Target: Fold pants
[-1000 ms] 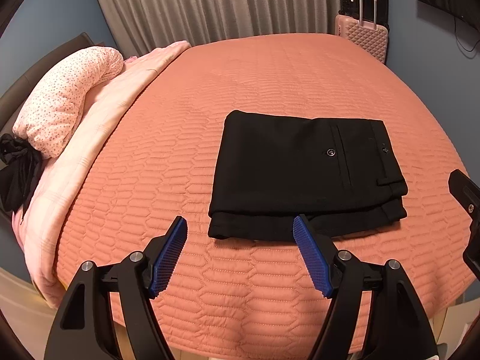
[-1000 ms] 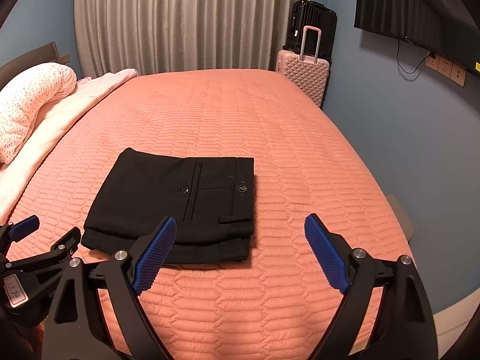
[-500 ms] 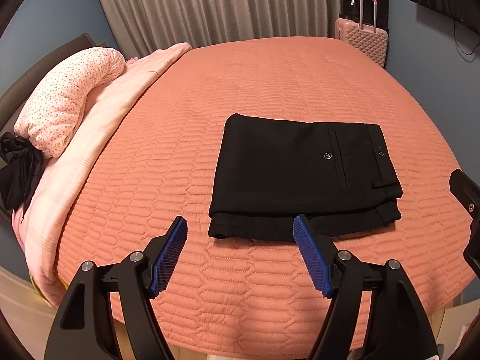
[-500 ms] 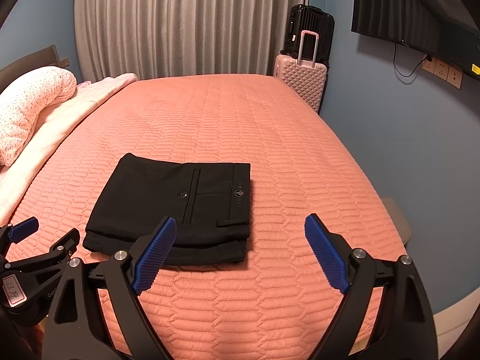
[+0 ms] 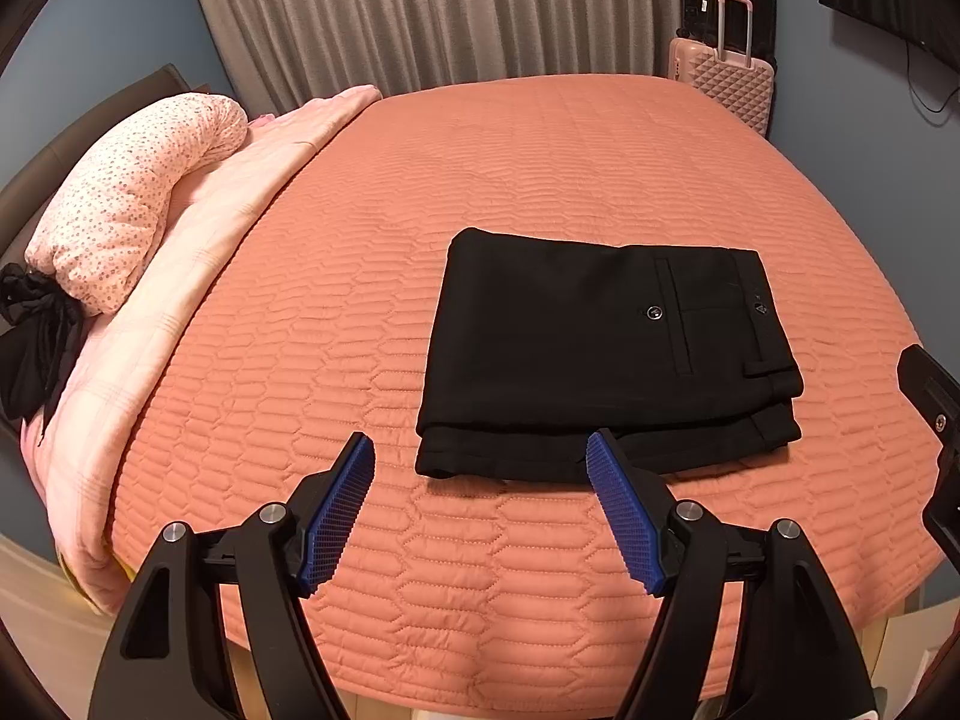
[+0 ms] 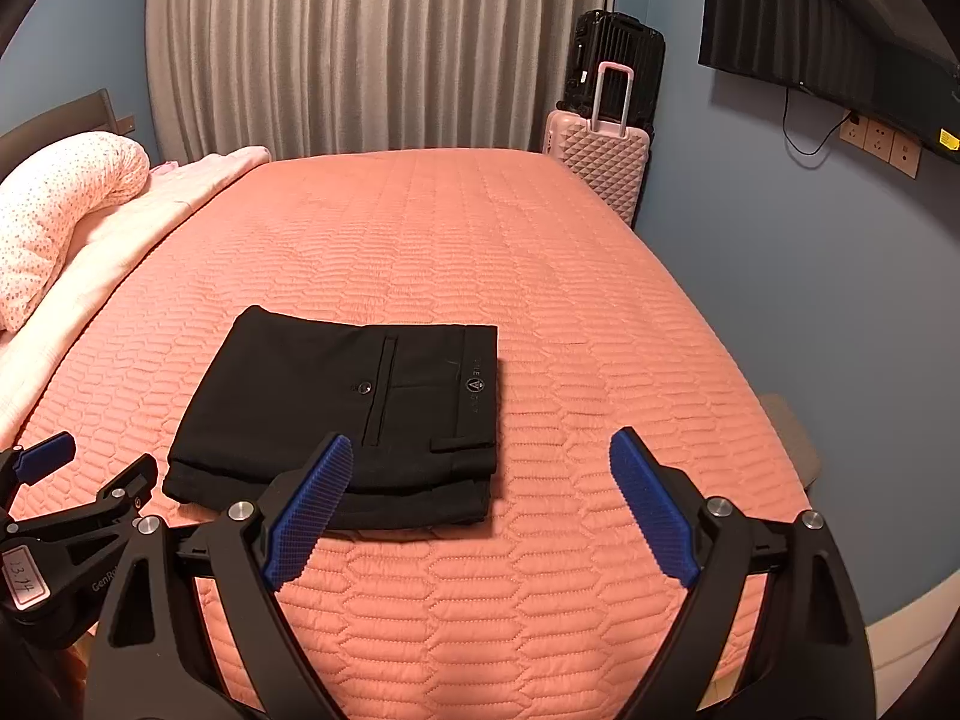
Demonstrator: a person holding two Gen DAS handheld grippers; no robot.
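Black pants [image 5: 600, 348] lie folded in a flat rectangle on the orange quilted bed [image 5: 480, 180], back pocket and button up; they also show in the right wrist view [image 6: 342, 414]. My left gripper [image 5: 480, 450] is open and empty, held above the bed's near edge, just short of the pants' near fold. My right gripper [image 6: 480, 450] is open and empty, above the near edge to the right of the pants. The left gripper's body [image 6: 60, 528] shows at the lower left of the right wrist view.
A floral pillow [image 5: 132, 198] and pale pink blanket [image 5: 180, 300] lie along the bed's left side, with a black cloth [image 5: 36, 336] beside them. A pink suitcase [image 6: 600, 162] and a black one [image 6: 618, 60] stand by the curtain. A wall TV [image 6: 840, 48] hangs at right.
Both grippers have drawn back and up a little, so the pants sit farther off in both views. The pants have not moved. Both grippers stay open.
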